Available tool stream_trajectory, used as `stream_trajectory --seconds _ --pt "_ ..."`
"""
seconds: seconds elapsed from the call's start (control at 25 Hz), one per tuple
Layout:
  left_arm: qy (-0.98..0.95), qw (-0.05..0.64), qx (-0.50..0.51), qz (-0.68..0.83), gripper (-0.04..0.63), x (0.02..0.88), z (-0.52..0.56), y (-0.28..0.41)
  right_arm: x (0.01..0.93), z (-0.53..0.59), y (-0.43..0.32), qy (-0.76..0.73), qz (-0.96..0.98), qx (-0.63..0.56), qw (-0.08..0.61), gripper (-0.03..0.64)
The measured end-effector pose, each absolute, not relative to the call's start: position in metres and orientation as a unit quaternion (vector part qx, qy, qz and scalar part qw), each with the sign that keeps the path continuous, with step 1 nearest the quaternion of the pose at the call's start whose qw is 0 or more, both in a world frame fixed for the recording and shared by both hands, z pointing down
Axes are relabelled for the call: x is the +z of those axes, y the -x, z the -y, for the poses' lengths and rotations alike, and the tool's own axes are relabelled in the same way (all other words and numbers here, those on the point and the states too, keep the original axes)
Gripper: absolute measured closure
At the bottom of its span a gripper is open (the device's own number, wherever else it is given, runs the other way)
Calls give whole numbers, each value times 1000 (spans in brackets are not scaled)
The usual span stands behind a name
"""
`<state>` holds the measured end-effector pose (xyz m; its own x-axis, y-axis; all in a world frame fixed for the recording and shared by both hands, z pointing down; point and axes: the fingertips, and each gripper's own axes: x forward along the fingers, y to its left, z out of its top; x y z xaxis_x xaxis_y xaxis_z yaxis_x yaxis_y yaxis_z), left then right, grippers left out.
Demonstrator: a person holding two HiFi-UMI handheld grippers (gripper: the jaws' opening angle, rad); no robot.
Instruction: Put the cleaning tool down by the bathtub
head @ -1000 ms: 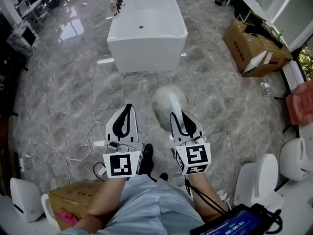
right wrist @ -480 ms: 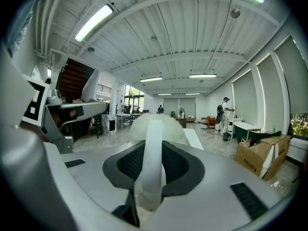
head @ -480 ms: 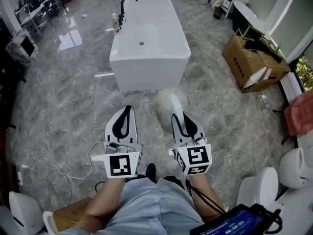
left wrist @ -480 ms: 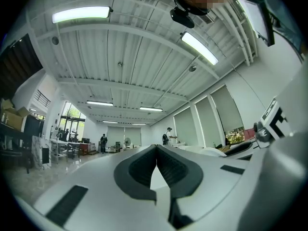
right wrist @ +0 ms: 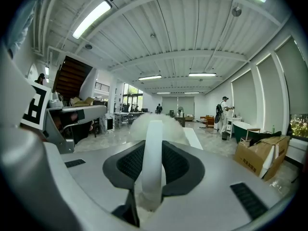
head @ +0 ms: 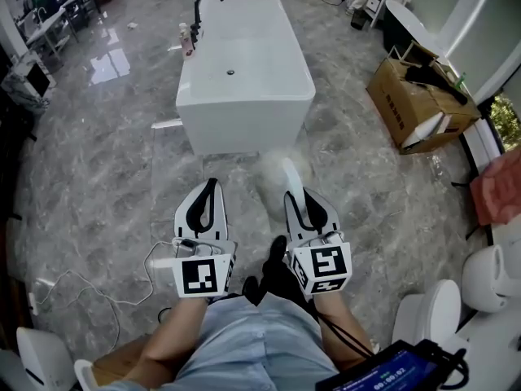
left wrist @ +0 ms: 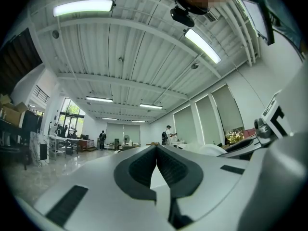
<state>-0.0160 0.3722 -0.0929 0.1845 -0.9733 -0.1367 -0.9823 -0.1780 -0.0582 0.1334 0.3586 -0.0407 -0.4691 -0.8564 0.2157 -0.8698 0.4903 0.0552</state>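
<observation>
The duster is off the floor, its white handle clamped in the right tool — fluffy head pointing toward the bathtub just ahead. The left tool is pinched closed, empty. The carry looks nearly done — setting the duster down beside the tub remains.

In the head view, the fluffy white cleaning tool has a smeared, soft-edged head at 12 o'clock from the right gripper. The lower end of its white handle is lost between that gripper's jaws. At 3 o'clock a pink cloth is cut by the frame's edge. At 7 o'clock a brown cardboard box lies half behind the person's leg. At 5 o'clock the digits on the black screen are too small to read. In the right gripper view a distant standing person is too small to make out.
</observation>
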Motion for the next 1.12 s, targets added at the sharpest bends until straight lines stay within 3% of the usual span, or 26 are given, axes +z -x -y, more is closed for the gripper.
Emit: stream_trajectory --seconds 0.6,1.12 --pt "764 33 -15 -644 577 -44 -217 -16 16 -197 -179 -507 850 82 116 511" --pt "748 63 -41 -659 577 -64 -67 -53 6 -35 -220 -485 863 81 113 511"
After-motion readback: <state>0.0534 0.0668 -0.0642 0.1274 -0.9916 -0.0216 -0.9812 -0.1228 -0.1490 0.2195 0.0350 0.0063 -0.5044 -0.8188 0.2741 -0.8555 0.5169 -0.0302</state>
